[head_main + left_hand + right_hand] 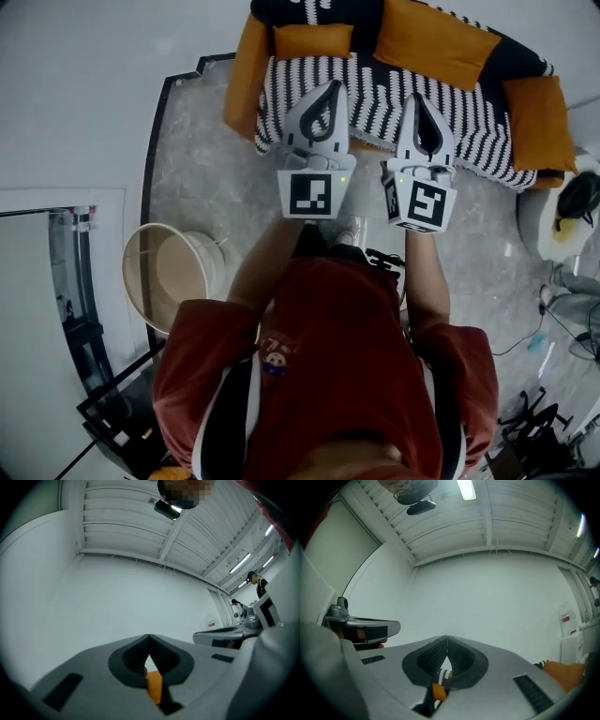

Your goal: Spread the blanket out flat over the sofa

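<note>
On sofa | blanket long axis along seat, apparently flat | left gripper, right gripper jaws together

A round beige basket stood on the speckled grey floor, close to the white wall at the floor's left edge. A glass panel ran along that wall, with a black frame near the floor's lower left corner. Loose cables trailed along the right edge. Overhead, a tube light hung from the ribbed white ceiling. A red-and-white sign was fixed to the far wall.
</note>
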